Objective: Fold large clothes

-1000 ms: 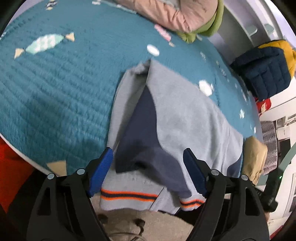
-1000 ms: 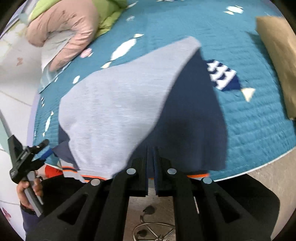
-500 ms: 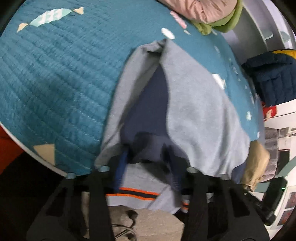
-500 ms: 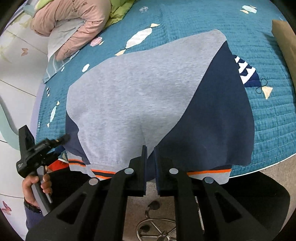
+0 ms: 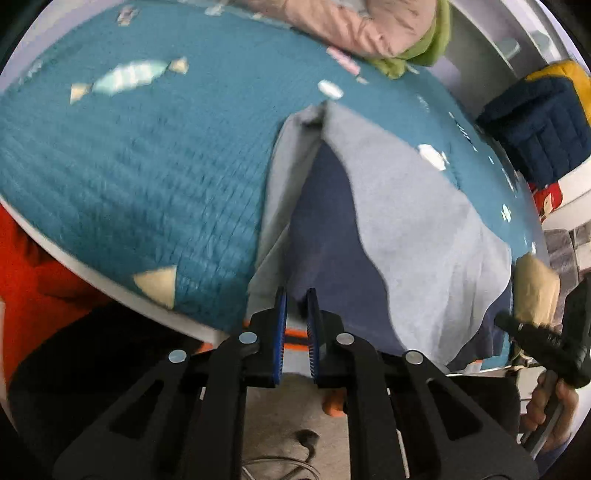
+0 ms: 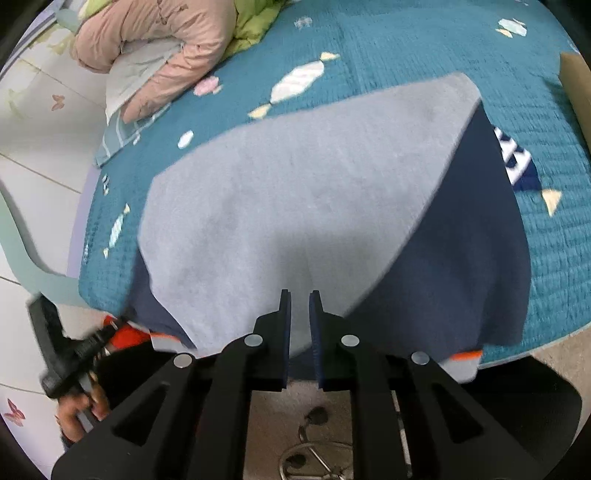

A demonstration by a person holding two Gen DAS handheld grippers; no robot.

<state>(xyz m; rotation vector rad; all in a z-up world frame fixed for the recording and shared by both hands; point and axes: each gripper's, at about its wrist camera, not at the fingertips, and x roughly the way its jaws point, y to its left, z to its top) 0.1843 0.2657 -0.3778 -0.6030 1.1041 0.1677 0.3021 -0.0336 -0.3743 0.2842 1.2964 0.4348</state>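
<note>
A grey and navy sweatshirt [image 5: 406,206] with orange-striped hem lies on the teal quilted bed [image 5: 140,177], its lower edge hanging over the near side. In the left wrist view my left gripper [image 5: 295,295] is shut on the navy fabric near the hem. In the right wrist view the sweatshirt [image 6: 295,192] spreads grey on the left and navy on the right. My right gripper [image 6: 298,295] is shut on its near edge, where grey meets navy. Each gripper shows in the other's view, at the sweatshirt's opposite corner.
A pink jacket [image 6: 159,40] and green cloth [image 6: 255,26] lie at the bed's far end. A navy and yellow puffer jacket [image 5: 535,122] sits right of the bed. A tan cushion [image 5: 535,291] lies at the bed's right edge. Floor and a cable [image 6: 314,458] lie below.
My left gripper was open above the navy fold, dropped onto it and closed on the fabric. My right gripper stayed shut on the hem and the sweatshirt shifted slightly.
</note>
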